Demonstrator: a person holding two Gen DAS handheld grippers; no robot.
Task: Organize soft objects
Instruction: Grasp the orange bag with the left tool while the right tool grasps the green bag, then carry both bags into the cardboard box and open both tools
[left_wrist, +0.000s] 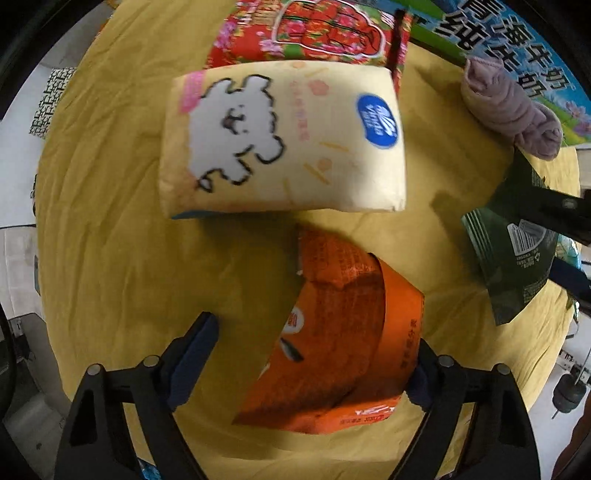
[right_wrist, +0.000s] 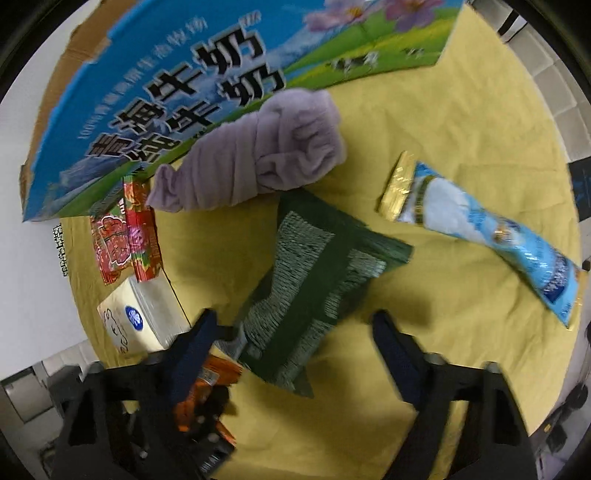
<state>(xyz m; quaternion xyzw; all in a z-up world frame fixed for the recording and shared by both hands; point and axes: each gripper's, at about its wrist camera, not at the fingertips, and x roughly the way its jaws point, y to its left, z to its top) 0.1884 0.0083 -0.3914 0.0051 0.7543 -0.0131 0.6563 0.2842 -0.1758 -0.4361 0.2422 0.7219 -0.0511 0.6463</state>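
Everything is lying on a yellow cloth (left_wrist: 110, 221) covering a round table.

In the left wrist view, the left gripper (left_wrist: 314, 354) is hanging with its jaws spread wide. An orange packet (left_wrist: 332, 332) is sitting between the fingers, resting against the right finger (left_wrist: 421, 380) at 4 o'clock, while the left finger (left_wrist: 192, 358) at 7 o'clock is standing clear of it. Whether the packet is being lifted or just lying on the cloth, I cannot tell. Just above it, at the centre, a cream tissue pack (left_wrist: 280, 140) with a white dog drawing is lying flat. At 12 o'clock a red floral pack (left_wrist: 295, 33) is touching the tissue pack's far edge. At 2 o'clock a rolled purple cloth (left_wrist: 509, 107) is lying against a blue milk carton (left_wrist: 517, 48).

In the right wrist view, the right gripper (right_wrist: 295, 339) is also standing spread, and a green packet (right_wrist: 314, 280) is lying on the cloth between and just ahead of its fingertips, touching neither that I can see. At 3 o'clock a light blue sachet (right_wrist: 491, 236) is lying well apart. The purple cloth (right_wrist: 266, 155) is sitting just beyond the green packet, at 12 o'clock. The tissue pack (right_wrist: 136, 314) is showing at 9 o'clock and the orange packet (right_wrist: 207, 384) at 7 o'clock.
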